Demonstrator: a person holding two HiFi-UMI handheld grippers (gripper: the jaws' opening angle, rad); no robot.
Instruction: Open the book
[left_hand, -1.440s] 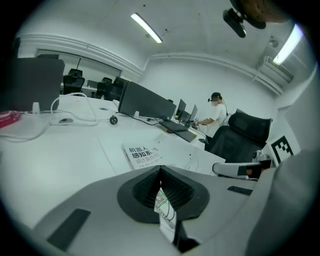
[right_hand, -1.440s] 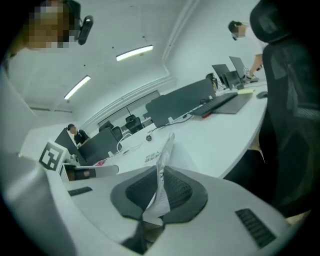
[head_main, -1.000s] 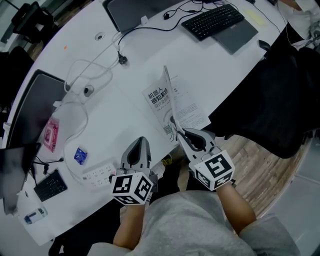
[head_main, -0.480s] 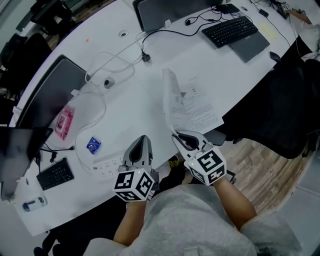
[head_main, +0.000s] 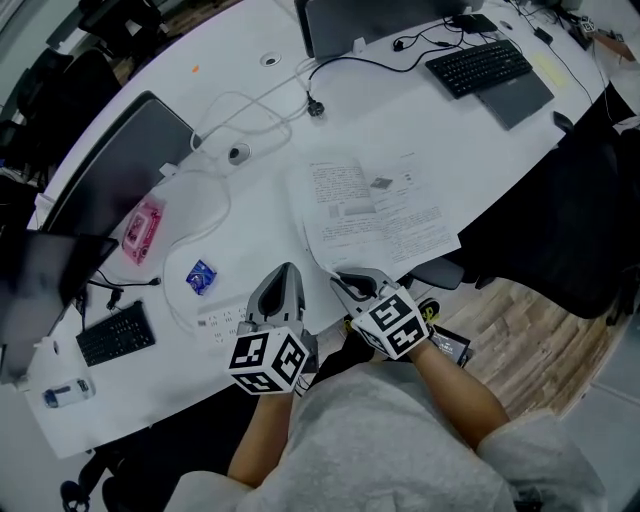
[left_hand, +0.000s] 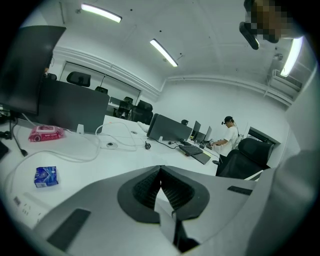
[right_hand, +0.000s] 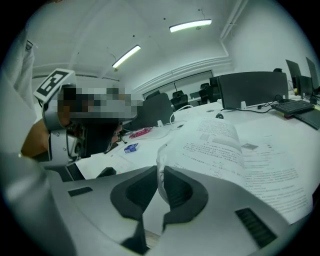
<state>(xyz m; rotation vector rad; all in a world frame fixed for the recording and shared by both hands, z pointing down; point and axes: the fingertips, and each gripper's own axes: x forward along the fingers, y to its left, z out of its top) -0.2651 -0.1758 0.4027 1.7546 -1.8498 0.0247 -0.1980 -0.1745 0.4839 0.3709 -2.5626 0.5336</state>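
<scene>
The book lies open on the white table, printed pages facing up; in the right gripper view the book spreads out ahead of the jaws. My right gripper is at the book's near left corner, shut on the curled edge of a leaf; that thin sheet stands pinched between the pads of the right gripper. My left gripper hovers left of the book near the table's front edge. In its own view the left gripper has its tips together with nothing between them.
A white power strip, a blue packet and a pink packet lie left of the book, with white cables behind. Two keyboards, dark screens and a black chair surround the area.
The leaf that stood upright a second ago has swung over to the left and now lies flat. My right gripper came left and down with it, toward the table's front edge.
</scene>
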